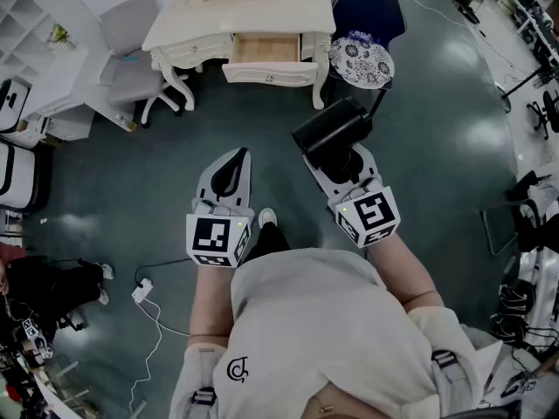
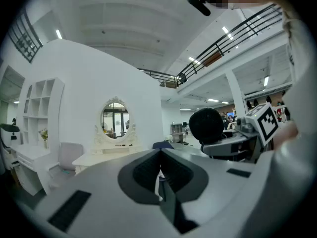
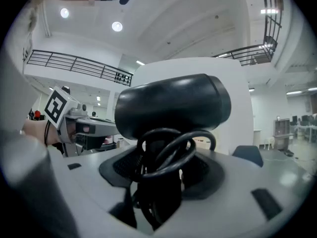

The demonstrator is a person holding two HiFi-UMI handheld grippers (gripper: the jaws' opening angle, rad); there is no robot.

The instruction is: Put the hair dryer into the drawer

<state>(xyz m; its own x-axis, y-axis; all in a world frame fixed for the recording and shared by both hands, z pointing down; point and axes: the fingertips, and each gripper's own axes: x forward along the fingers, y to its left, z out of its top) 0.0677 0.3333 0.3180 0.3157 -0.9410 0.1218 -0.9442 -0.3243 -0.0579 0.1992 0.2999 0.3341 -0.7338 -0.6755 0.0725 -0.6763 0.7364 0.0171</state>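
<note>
My right gripper point(image 1: 339, 162) is shut on a black hair dryer point(image 1: 330, 127). Its handle and looped cord point(image 3: 166, 155) sit between the pads, and the barrel point(image 3: 173, 103) stands above the jaws. The left gripper point(image 1: 234, 160) is held beside it, jaws shut with nothing between them point(image 2: 160, 175). Ahead, the white dressing table point(image 1: 201, 20) has its wooden drawer point(image 1: 262, 51) pulled open. Both grippers hang over the floor, well short of the drawer. In the left gripper view the hair dryer point(image 2: 207, 125) shows at the right.
A grey office chair point(image 1: 129, 55) stands left of the table. A dark blue chair with a patterned cushion point(image 1: 361, 61) stands right of it. White shelves point(image 1: 22, 11) line the left wall. A cable and power strip point(image 1: 141, 291) lie on the floor behind, at the left.
</note>
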